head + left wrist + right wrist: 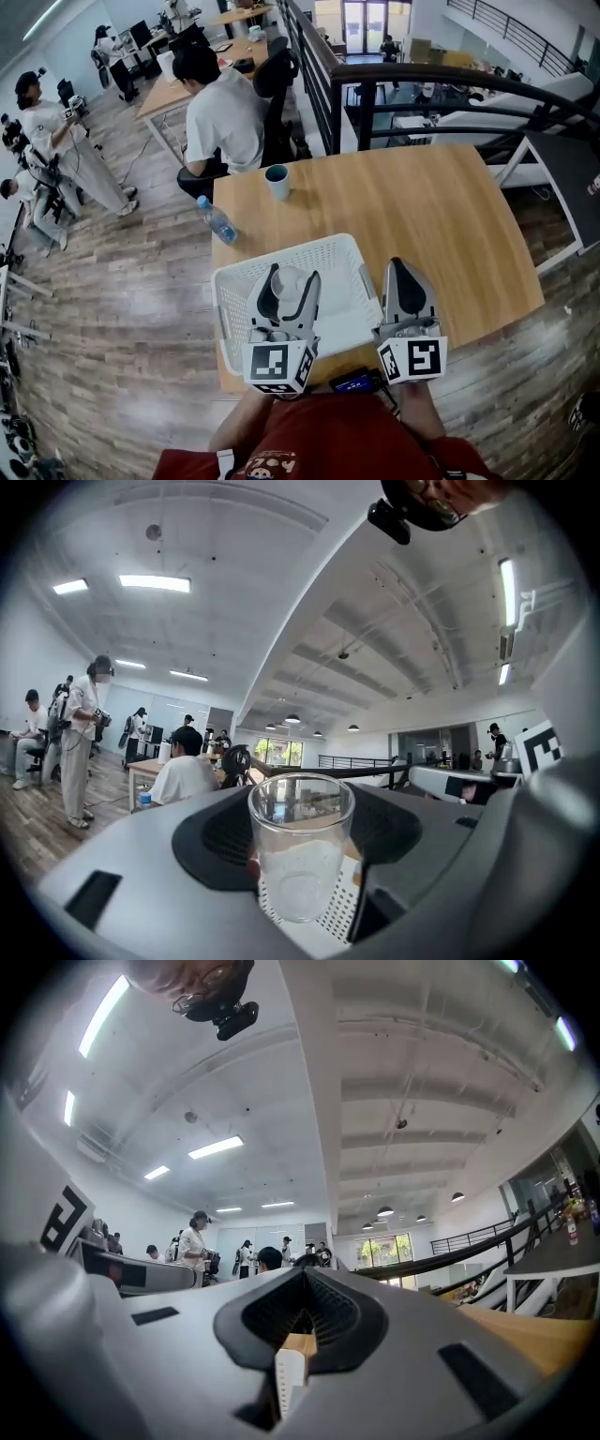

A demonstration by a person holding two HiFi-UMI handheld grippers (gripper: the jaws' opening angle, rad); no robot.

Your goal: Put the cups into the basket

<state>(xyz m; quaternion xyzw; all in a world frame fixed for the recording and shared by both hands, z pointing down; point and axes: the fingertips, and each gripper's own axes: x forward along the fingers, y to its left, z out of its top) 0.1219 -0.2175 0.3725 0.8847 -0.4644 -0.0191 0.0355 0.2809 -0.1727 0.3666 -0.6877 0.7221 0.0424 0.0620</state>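
A white perforated basket (281, 253) sits at the table's front left. My left gripper (289, 281) hovers over it, shut on a clear glass cup (300, 855) that stands upright between the jaws. In the left gripper view the basket's wall (339, 909) shows just below the glass. A teal cup (277, 182) stands alone at the far left of the wooden table (431, 216). My right gripper (405, 274) rests just right of the basket, jaws shut and holding nothing. The basket's rim (291, 1377) shows under the closed jaws.
A blue-capped water bottle (217, 220) lies near the table's left edge, behind the basket. A dark device (356, 382) sits at the front edge. A person in a white shirt (225, 112) sits just beyond the teal cup. A black railing (450, 80) runs behind the table.
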